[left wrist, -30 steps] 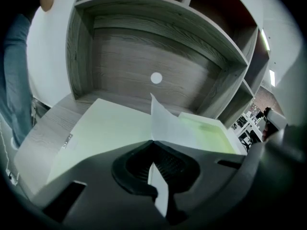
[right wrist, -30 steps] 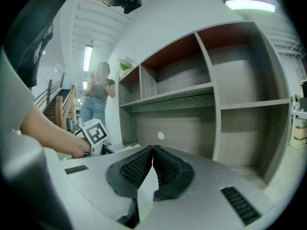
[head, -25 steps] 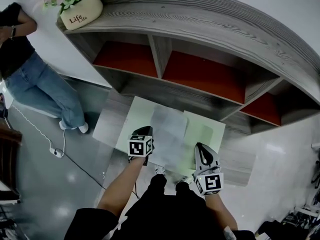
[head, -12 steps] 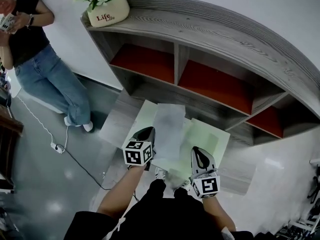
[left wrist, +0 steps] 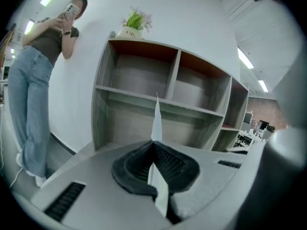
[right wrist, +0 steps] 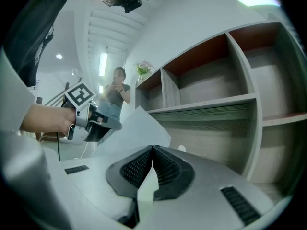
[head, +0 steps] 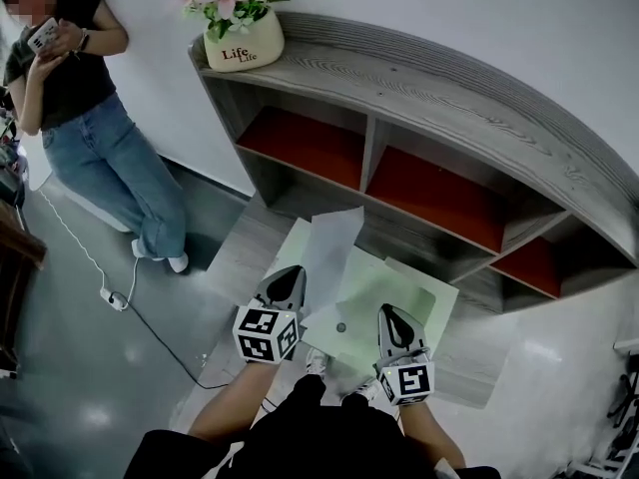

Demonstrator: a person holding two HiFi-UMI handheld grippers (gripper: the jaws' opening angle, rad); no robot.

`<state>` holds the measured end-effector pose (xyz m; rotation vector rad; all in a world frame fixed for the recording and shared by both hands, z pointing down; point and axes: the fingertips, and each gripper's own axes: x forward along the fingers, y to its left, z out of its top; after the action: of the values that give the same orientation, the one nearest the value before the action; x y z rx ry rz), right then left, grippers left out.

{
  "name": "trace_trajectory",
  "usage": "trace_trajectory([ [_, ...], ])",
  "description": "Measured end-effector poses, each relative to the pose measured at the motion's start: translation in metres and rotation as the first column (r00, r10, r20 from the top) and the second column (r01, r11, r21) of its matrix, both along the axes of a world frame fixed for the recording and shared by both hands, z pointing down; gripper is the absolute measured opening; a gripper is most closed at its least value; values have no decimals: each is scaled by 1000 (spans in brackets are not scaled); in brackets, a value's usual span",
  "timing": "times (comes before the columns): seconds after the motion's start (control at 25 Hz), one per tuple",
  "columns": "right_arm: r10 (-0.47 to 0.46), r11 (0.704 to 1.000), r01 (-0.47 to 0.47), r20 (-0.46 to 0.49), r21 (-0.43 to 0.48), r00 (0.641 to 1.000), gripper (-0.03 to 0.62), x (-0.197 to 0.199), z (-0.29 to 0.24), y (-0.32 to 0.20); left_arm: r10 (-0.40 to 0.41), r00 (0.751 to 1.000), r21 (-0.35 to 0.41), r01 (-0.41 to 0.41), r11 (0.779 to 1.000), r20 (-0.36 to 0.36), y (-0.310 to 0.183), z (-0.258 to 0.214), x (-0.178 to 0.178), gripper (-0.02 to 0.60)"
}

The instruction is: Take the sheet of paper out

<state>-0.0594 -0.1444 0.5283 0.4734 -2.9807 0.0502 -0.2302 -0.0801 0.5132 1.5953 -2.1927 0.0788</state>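
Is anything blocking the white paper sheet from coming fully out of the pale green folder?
Nothing visible does. The left gripper is shut on the white paper sheet, held up over the pale green folder that the right gripper pinches. The grey wooden shelf stands further back.

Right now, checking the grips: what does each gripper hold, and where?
Left gripper: the paper, by its left edge. Right gripper: the folder, by its near edge.

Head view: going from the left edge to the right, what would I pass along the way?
Standing person → flower pot on the shelf unit → left gripper → sheet of paper it grips → right gripper, clamped on the green folder.
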Motion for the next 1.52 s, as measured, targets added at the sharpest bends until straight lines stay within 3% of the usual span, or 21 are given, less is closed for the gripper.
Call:
trace_trajectory([
  [0.24, -28, 998, 27, 15, 62, 1000, 21, -17, -14, 6, 5, 990, 121, -22, 992, 138, 8, -65, 2, 6],
  [0.48, -54, 992, 43, 93, 117, 994, 21, -28, -64, 3, -11, 970, 172, -32, 985, 244, 11, -104, 2, 7],
  [0.96, -71, 976, 11, 274, 217, 959, 21, -30, -167, -5, -33, 955, 288, -56, 956, 294, 13, -161, 14, 6],
  [1.2, -53, 976, -9, 277, 219, 959, 21, -23, -166, -15, -57, 930, 312, -64, 948, 364, 8, -177, 24, 6],
  [1.52, -30, 971, -40, 290, 234, 956, 21, -8, -179, -22, -48, 937, 304, -63, 951, 347, -2, -172, 32, 6],
])
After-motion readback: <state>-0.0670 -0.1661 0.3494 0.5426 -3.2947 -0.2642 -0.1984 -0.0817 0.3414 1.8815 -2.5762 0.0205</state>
